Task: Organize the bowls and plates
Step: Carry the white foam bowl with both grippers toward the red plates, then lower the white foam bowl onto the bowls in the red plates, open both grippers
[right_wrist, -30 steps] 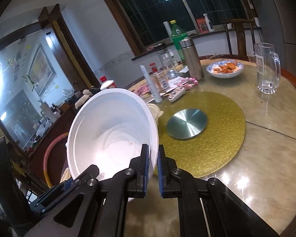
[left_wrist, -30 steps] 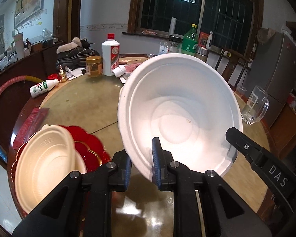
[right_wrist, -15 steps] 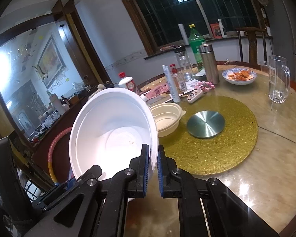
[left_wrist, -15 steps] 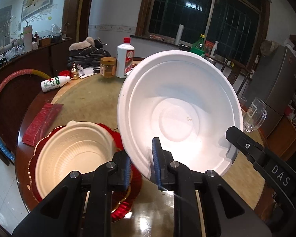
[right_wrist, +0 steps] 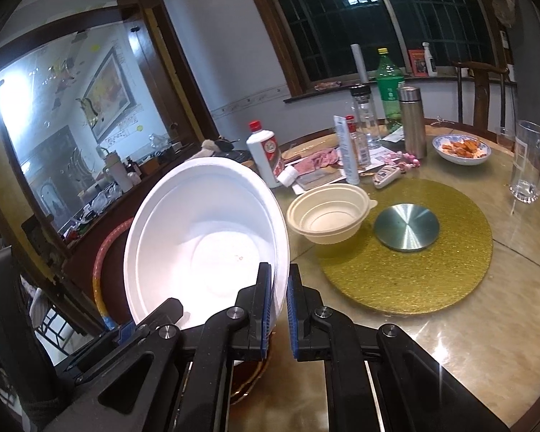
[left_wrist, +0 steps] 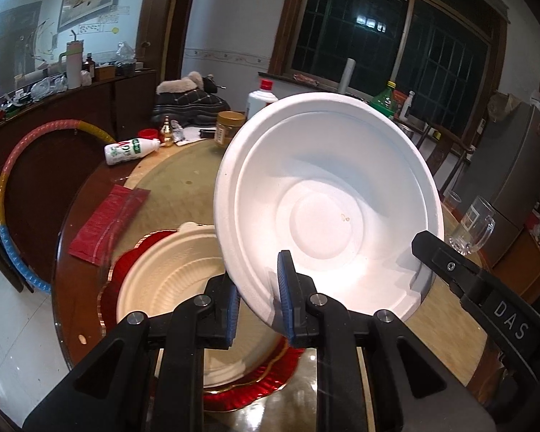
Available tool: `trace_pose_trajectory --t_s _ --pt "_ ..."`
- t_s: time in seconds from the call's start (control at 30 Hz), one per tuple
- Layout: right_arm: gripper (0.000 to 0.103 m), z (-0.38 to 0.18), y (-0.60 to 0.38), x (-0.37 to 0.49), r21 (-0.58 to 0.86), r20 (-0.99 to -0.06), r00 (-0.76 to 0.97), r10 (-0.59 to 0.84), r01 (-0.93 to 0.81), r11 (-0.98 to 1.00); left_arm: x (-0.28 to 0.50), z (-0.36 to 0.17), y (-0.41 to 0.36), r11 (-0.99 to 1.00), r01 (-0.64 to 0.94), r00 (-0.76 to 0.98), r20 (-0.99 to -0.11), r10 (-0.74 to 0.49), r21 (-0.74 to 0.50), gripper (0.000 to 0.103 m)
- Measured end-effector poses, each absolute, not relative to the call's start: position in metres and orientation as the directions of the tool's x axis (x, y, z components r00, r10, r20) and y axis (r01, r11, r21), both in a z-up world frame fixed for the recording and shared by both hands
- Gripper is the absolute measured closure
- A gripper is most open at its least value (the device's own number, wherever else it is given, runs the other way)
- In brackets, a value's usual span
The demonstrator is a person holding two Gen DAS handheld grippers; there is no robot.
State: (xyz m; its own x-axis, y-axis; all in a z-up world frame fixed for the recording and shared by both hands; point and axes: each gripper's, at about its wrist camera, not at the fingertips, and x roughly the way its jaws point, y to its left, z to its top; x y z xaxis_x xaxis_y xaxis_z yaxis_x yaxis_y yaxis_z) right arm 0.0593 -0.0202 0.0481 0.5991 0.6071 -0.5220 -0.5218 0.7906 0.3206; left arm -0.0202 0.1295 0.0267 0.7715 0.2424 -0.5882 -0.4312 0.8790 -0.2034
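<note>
1. Both tools grip one wide white foam bowl (left_wrist: 327, 208), tilted in the air: the left gripper (left_wrist: 259, 297) pinches its near rim, and the right gripper (right_wrist: 277, 309) pinches the rim's other side.
2. Below it, at the table's near left edge, a cream ribbed paper bowl (left_wrist: 169, 284) sits on a scalloped red plate (left_wrist: 241, 392). A second ago that pair lay off to the left; now the white bowl hangs partly above it. Nesting looks imminent.
3. Farther in, a second cream bowl (right_wrist: 327, 216) rests at the gold glitter turntable's (right_wrist: 414, 270) left edge, likely next.
4. Beyond stand a white liquor bottle (right_wrist: 264, 154) and a glass mug (right_wrist: 529, 162).
</note>
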Motion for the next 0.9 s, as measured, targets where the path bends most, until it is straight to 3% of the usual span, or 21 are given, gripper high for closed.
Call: trace_pose_trajectory --t_s 0.53,0.9 --pt "0.094 0.050 0.034 0.035 0.313 -0.574 0.483 0.661 -0.617 0.722 -0.059 0.026 0.173 0.854 -0.477 0.749 -0.605 0.271 -0.208 0.086" --pt "0.094 0.027 0.055 0.030 0.312 -0.635 0.409 0.656 -0.641 0.701 -0.068 0.005 0.187 0.836 -0.502 0.707 -0.662 0.249 -0.222 0.085"
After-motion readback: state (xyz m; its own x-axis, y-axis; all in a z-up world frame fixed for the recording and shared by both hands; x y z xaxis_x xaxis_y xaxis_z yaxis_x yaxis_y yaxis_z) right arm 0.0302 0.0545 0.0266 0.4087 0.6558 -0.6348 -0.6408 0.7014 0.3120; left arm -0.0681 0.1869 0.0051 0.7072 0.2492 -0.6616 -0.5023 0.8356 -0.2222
